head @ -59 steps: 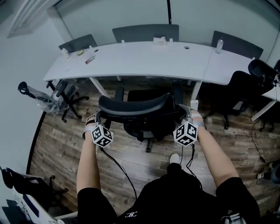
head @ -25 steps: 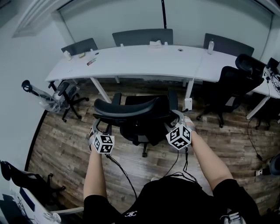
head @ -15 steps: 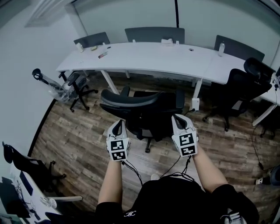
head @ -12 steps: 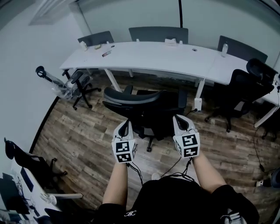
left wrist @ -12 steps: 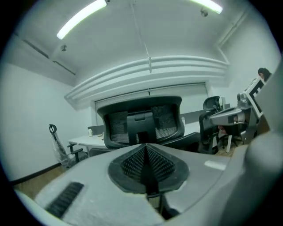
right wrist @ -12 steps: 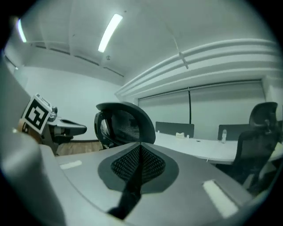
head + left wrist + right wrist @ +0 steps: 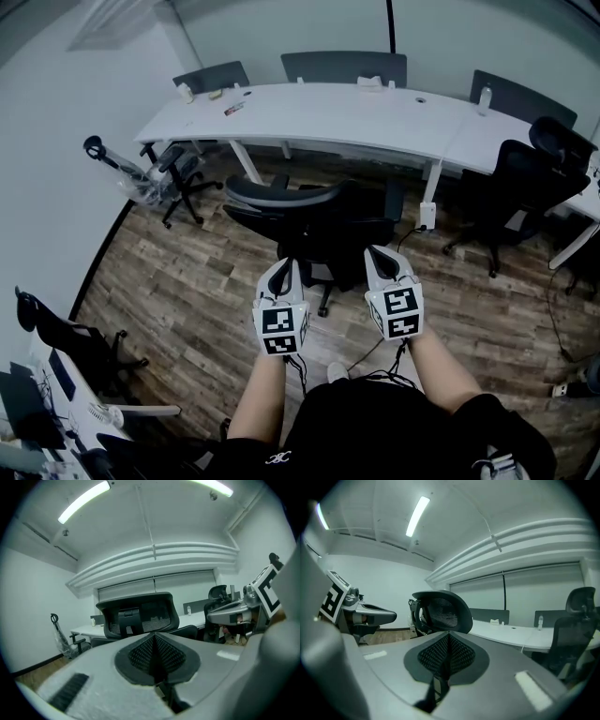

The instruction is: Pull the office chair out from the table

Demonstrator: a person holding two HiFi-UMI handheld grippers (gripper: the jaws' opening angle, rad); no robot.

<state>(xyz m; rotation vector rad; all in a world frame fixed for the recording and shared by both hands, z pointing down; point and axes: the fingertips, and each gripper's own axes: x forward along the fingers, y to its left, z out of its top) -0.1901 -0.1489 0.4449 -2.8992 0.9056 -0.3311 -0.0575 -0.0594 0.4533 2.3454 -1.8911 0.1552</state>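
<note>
Fingers point(image 7: 140, 657) first: on the left gripper point(image 7: 282, 268) the two dark, mesh-textured pads are pressed flat together with nothing between them, just one thin seam down the middle. Same story on the right gripper point(image 7: 383, 254), whose ribbed pads are closed on empty air. Both grippers point forward, side by side, and neither touches anything. Straight ahead of them stands the office chair point(image 7: 309, 230), close but clearly apart from both sets of fingers. Its curved backrest point(image 7: 286, 193) runs side to side across the line the grippers point along, so its long axis lies crosswise to them. The left gripper sits squarely behind that backrest and sees it nearly face on. The right gripper is off toward the backrest's right end and catches it at an angle, so the left looks better lined up for another hold. The backrest is a black mesh panel in a smooth, rounded hard frame, with a padded dark seat beyond it and a wheeled star base beneath. Beyond the chair is the long white surface point(image 7: 375, 117), smooth and gently curved, and the chair now stands out from its near edge with open wood-plank floor point(image 7: 187, 281) around it. To my eye the pull-out looks done. To the chair's right another black chair point(image 7: 525, 187) stays tucked at the surface, with a small bottle point(image 7: 485, 97) on top there.
</note>
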